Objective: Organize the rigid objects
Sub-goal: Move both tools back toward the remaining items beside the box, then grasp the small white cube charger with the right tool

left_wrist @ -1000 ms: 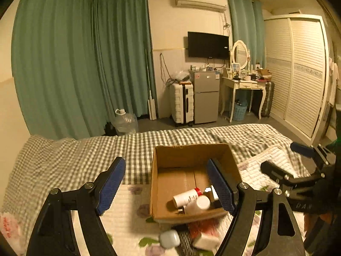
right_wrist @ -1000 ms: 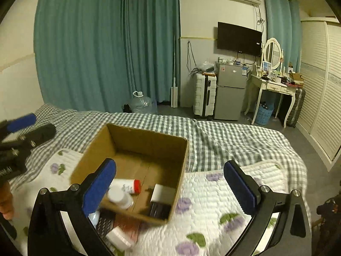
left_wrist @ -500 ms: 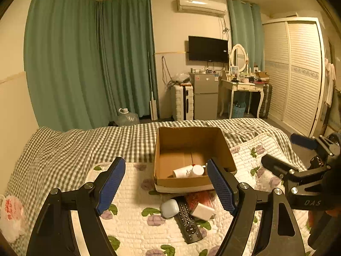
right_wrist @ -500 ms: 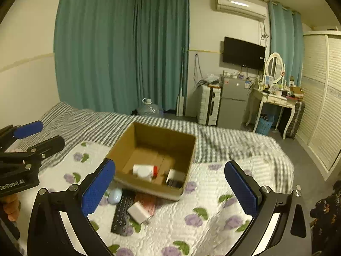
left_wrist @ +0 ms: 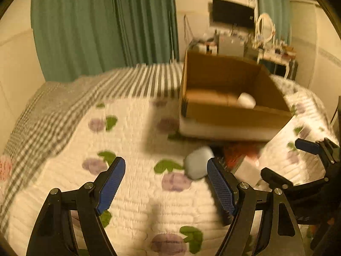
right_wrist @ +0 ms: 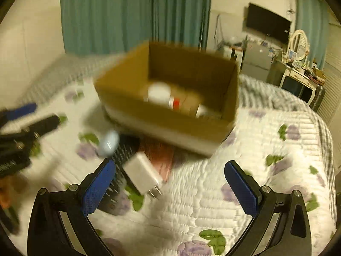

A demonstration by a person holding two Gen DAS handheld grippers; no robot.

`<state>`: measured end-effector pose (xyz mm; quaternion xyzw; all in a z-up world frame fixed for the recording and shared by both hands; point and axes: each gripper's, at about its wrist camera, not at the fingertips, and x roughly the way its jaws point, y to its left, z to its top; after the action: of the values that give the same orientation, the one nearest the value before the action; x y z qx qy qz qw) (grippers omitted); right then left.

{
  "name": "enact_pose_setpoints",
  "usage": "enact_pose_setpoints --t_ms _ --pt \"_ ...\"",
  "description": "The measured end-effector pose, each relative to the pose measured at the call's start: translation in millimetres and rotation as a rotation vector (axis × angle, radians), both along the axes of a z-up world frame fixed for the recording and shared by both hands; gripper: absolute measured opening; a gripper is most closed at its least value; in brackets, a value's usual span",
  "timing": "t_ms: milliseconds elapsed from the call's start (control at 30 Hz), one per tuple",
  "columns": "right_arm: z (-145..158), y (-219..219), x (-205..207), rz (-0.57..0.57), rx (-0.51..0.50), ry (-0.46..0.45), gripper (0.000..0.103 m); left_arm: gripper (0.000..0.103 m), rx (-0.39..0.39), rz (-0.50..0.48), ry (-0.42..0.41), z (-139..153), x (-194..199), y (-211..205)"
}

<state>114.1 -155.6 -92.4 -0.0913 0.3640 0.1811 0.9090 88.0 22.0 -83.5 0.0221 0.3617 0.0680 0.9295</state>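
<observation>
cardboard box (right_wrist: pixel 170 115) sits open-topped on the quilted floral bedspread (right_wrist: pixel 213 202), ahead of both sets of jaws, its brown walls matte and its lower front edge pale. inside it lie a white bottle with a red band (right_wrist: pixel 162 96), lying on its side with its long axis running across the box, and another white item too blurred to name. between the box and the right gripper (right_wrist: pixel 170 185) lie the loose things: a small white charger block (right_wrist: pixel 141 173), boxy and smooth, tilted with its two metal prongs pointing toward the camera and slightly right, just inside the left pad; a black remote (right_wrist: pixel 121 149) with rows of buttons, its long axis running from the box toward the left pad; a reddish flat packet (right_wrist: pixel 158 151) partly under the box's front edge; and a rounded pale blue case (left_wrist: pixel 197 163), pebble-shaped, just off the left gripper's (left_wrist: pixel 165 181) right pad. both grippers stand wide open, blue textured pads well apart, nothing held. both views are motion-blurred.
</observation>
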Motion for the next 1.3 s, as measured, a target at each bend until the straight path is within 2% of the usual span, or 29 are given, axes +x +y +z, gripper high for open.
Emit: enact_pose_setpoints --t_ms 167,300,333,367,500,600,700,800,933,1000,1200,1300 --pt "-36 29 16 0.069 -0.132 0.049 0.092 0.082 0.020 -0.006 0.043 -14 1 2" --pt "-54 40 24 0.107 -0.157 0.086 0.078 0.082 0.023 -0.015 0.033 -12 -2 1" --pt "-56 40 24 0.114 -0.153 0.093 0.064 0.082 0.022 -0.017 0.034 -12 -1 2" --pt "-57 40 24 0.123 -0.145 0.099 0.043 0.082 0.020 -0.017 0.035 -12 0 1" --pt "-45 22 19 0.092 -0.096 0.103 0.042 0.082 0.007 -0.022 0.040 -9 -2 -6" --pt "-35 -3 15 0.014 -0.033 0.125 0.042 0.082 -0.004 -0.047 0.055 -12 -1 -23" --pt "-25 -31 15 -0.069 0.018 0.128 0.042 0.082 -0.026 -0.085 0.108 -29 10 -47" --pt "-17 -50 19 -0.114 0.075 0.135 0.042 0.082 -0.010 -0.073 0.158 -49 28 -61" --pt "-12 -54 20 -0.113 0.096 0.139 0.042 0.082 -0.035 -0.015 0.288 -88 53 -66" --pt "-12 -51 20 -0.105 0.102 0.143 0.042 0.083 -0.014 -0.010 0.270 -91 55 -70" --pt "-13 -52 22 -0.103 0.115 0.153 0.042 0.084 -0.007 -0.013 0.296 -91 58 -72" --pt "-15 -53 21 -0.105 0.111 0.155 0.042 0.079 -0.022 -0.040 0.297 -86 53 -71"
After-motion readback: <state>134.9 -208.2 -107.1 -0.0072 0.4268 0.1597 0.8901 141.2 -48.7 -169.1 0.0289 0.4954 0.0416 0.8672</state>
